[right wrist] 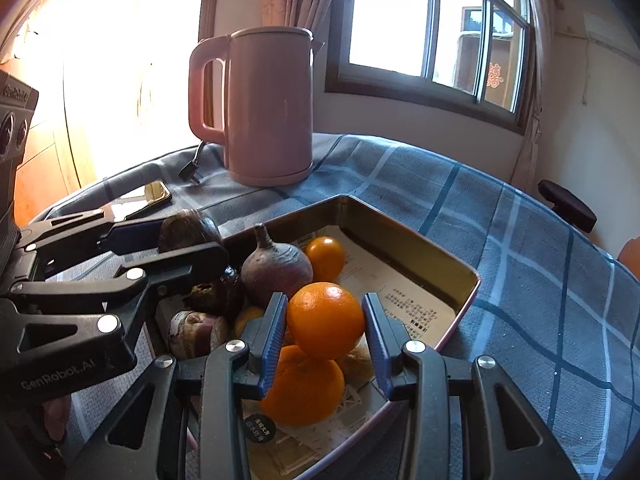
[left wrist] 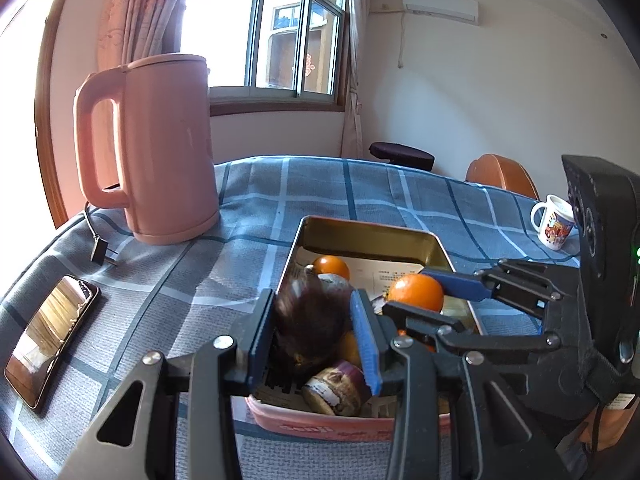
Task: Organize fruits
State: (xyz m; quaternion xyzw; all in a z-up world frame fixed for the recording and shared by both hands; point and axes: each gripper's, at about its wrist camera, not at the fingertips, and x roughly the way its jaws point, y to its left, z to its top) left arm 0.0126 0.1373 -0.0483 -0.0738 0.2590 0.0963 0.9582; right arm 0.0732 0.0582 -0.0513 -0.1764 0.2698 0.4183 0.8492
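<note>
Two pairs of jaws work over one tin (left wrist: 434, 246): the left gripper (left wrist: 314, 330) pinches a dark, rough-skinned root (left wrist: 308, 320), and the right gripper (right wrist: 325, 322) has its pads about an orange (right wrist: 325, 320), touching on the left, a sliver of gap perhaps on the right. Both fruits hang just above the heap in the tin's near end, probably so each can be lifted clear for sorting. Beyond, on the checked desk (left wrist: 360, 184), stand a pink kettle (left wrist: 160, 140), a phone (left wrist: 52, 340) and a mug (left wrist: 554, 222).
</note>
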